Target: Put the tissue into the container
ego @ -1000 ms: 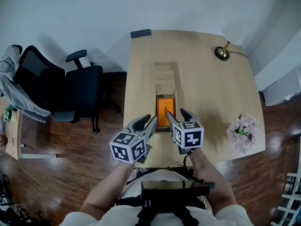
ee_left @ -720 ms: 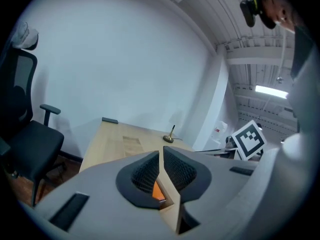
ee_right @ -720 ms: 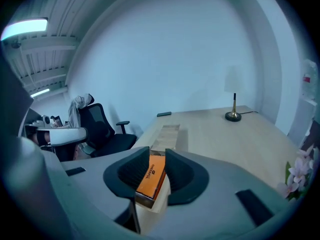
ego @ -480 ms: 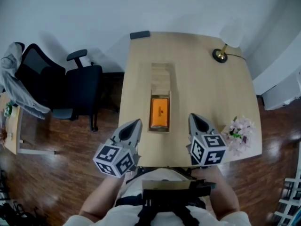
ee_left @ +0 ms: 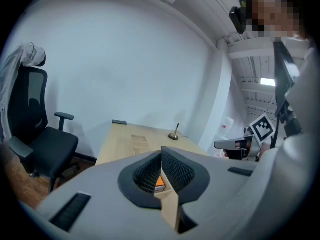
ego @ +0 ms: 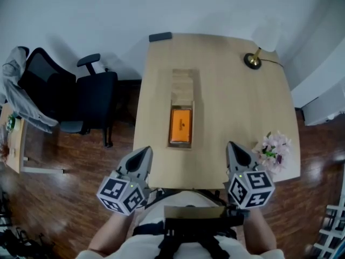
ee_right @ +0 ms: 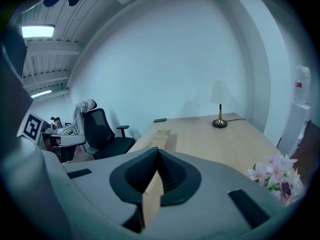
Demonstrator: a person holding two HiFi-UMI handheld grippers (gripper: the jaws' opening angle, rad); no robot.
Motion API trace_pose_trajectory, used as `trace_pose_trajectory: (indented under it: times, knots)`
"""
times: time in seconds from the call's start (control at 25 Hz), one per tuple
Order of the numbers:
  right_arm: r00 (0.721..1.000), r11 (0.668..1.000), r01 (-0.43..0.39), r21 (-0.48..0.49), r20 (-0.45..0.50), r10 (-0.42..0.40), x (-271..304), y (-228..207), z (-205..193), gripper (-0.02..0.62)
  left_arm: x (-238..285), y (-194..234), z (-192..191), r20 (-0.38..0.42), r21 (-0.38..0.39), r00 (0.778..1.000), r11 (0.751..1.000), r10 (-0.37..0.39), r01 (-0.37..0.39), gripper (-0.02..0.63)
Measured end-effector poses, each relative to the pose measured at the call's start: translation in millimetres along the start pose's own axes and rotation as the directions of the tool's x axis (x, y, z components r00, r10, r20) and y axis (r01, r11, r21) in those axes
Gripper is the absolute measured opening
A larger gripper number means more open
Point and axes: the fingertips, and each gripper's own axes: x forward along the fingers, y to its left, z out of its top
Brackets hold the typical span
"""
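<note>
Orange rectangular tissue pack point(ego: 180, 125) sits inside the long open pale-wood container point(ego: 183, 84) at the middle of the light wooden table point(ego: 237, 101), at the container's near end. Left gripper point(ego: 144, 152) is off the table's near-left corner, claw squeezed together, empty. Right gripper point(ego: 233, 145) is over the table's near edge, claw also pressed together, holding nothing.

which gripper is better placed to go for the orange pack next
Left, narrowly: the left gripper sits nearer the orange pack and its view looks straight at it. The right gripper stands further out, by the flowers. Both are shut.
</note>
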Motion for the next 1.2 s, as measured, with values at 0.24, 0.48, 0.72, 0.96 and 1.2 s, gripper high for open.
trace_pose_trajectory:
  times: [0.24,0.48,0.72,0.96,1.2]
  knots:
    - [1.0,1.0,-0.026,0.013,0.008,0.026,-6.8,2.4,-3.8,0.002,-3.2,-3.9,-6.1,-0.015,-0.009,1.0,1.0,-0.006,0.006,0.0]
    - [1.0,1.0,-0.026,0.004,0.006,0.026,-10.6,6.6,-2.3,0.002,-4.5,-5.1,-9.5,-0.022,-0.028,1.0,1.0,-0.015,0.015,0.0]
    - [1.0,0.999,-0.021,-0.025,-0.004,0.021,-9.7,13.1,-1.9,0.002,-4.9,-3.8,-10.6,-0.023,-0.04,0.999,0.999,-0.027,0.026,0.0]
    - [0.999,0.998,-0.029,-0.049,-0.016,0.028,-6.1,21.2,-1.2,0.002,-5.3,-2.3,-9.4,-0.021,-0.044,0.999,0.998,-0.04,0.039,0.0]
    - [0.999,0.997,-0.036,-0.066,-0.015,0.035,-6.0,26.9,2.2,0.002,-4.7,-3.0,-9.5,-0.023,-0.046,0.998,0.998,-0.05,0.049,0.0]
